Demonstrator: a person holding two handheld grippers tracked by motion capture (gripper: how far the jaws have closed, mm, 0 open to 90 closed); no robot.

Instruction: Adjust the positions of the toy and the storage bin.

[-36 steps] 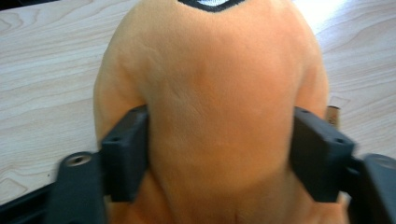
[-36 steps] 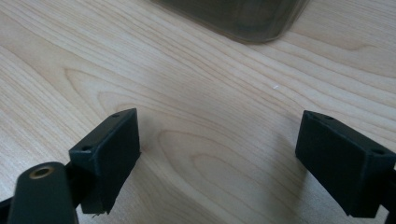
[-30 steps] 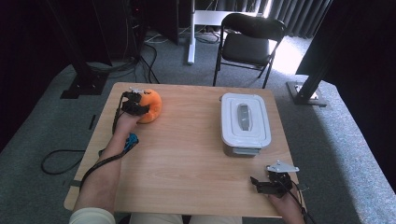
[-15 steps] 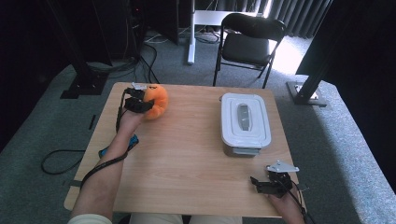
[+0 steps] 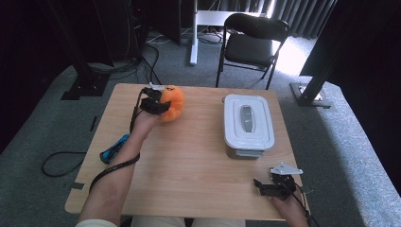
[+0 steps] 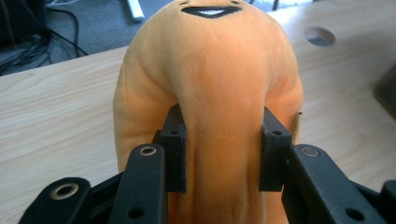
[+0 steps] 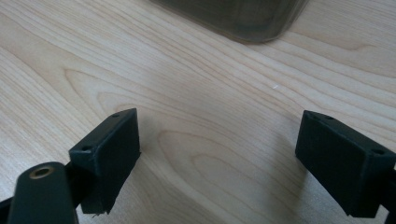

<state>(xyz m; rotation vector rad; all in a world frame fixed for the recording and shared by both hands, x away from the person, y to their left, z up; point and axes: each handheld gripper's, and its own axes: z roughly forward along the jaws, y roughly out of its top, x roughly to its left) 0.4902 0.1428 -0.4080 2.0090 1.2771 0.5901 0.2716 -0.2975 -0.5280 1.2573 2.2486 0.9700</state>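
L gripper (image 5: 158,105) had clamped onto the orange plush toy (image 5: 171,102) at the table's (image 5: 189,156) far-left corner; pick-up step, I'd judge. Next: carry it toward the lidded white container (image 5: 248,124), lid needs opening first. R gripper (image 5: 265,186) sat near-right, jaws wide, empty. Pale wood top, grey carpet, black folding chair (image 5: 250,40) beyond.
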